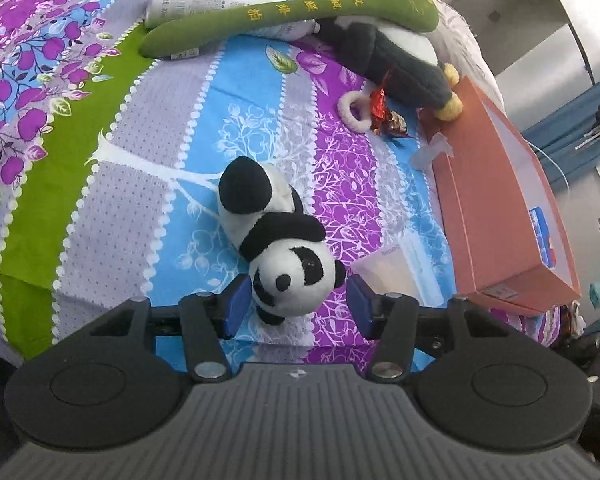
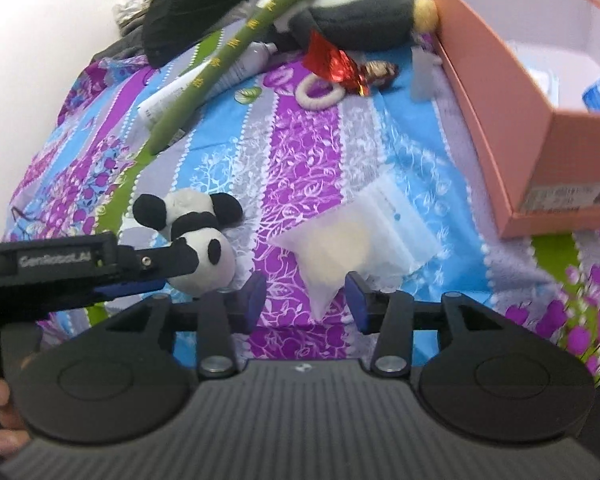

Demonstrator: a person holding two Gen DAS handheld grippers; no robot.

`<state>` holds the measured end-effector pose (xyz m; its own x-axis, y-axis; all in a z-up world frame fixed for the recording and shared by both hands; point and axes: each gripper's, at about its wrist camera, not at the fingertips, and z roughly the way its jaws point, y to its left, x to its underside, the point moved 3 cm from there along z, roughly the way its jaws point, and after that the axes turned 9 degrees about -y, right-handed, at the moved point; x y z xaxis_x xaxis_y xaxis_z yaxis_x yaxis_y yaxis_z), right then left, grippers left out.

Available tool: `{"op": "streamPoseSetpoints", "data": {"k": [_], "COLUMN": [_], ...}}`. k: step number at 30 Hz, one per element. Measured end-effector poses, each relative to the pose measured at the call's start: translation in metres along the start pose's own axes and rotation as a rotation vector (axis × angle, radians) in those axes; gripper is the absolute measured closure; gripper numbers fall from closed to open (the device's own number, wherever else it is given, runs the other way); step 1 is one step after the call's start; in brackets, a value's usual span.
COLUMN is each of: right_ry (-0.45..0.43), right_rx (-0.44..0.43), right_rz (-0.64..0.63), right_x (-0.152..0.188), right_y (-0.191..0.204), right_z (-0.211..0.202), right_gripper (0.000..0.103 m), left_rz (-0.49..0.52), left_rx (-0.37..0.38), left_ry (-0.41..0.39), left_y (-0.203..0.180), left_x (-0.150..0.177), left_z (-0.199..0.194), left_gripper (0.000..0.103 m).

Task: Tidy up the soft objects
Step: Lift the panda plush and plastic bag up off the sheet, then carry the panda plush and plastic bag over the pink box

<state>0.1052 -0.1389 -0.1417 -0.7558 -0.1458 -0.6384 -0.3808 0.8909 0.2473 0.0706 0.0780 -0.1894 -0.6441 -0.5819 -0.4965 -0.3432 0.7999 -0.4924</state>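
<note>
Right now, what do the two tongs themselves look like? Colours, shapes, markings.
Both match. The left tongs and right tongs are black linkage arms with silver pivot bolts, ending in blue pads. Behind sit two round black discs and a ribbed grey body with a small logo. Seen side-on, the left unit bears white lettering. No cables or sleeves visible.

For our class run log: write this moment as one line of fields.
left hand-held gripper: open, astride panda plush head | right hand-held gripper: open over clear bag corner | orange box: open

Bare bedsheet [image 1: 148,216] lies open left of the fingers; the orange box [image 1: 496,208] blocks the right.
</note>
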Motion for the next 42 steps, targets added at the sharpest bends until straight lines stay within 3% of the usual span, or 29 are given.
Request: {"op": "streamPoseSetpoints", "data": {"k": [4, 12, 15, 21, 28, 30, 33, 42], "right_ry": [-0.024, 0.013, 0.016, 0.024, 0.051, 0.043, 0.035, -0.006], "right_rx": [0.022, 0.031, 0.024, 0.015, 0.008, 0.017, 0.01, 0.002], "right_rz": [-0.089, -0.18, -0.209, -0.219, -0.212, -0.207, -0.187, -0.174], "right_x": [-0.006, -0.008, -0.007, -0.006, 0.001, 0.0, -0.004, -0.012], "right_y": [0.002, -0.001, -0.001, -0.004, -0.009, -0.011, -0.014, -0.009], "right_z": [0.002, 0.031, 0.037, 0.045, 0.057, 0.056, 0.054, 0.035], "right_gripper": [0.056, 0.055, 0.028, 0.028, 0.035, 0.047, 0.053, 0.058], "left_rz": [-0.027, -0.088, -0.104, -0.119, -0.12, -0.121, -0.108, -0.069], "left_rx": [0.0, -0.032, -0.033, -0.028, -0.014, -0.009, -0.006, -0.019], "left_ry": [-0.008, 0.004, 0.011, 0.025, 0.045, 0.049, 0.05, 0.029], "left_y": [0.001, 0.009, 0.01, 0.011, 0.007, 0.006, 0.004, -0.001], "left_x": [-0.001, -0.005, -0.005, -0.006, -0.004, -0.004, -0.004, -0.007], "left_z": [0.003, 0.014, 0.018, 0.026, 0.036, 0.038, 0.039, 0.033], "left_gripper": [0.044, 0.04, 0.04, 0.04, 0.041, 0.042, 0.044, 0.045]}}
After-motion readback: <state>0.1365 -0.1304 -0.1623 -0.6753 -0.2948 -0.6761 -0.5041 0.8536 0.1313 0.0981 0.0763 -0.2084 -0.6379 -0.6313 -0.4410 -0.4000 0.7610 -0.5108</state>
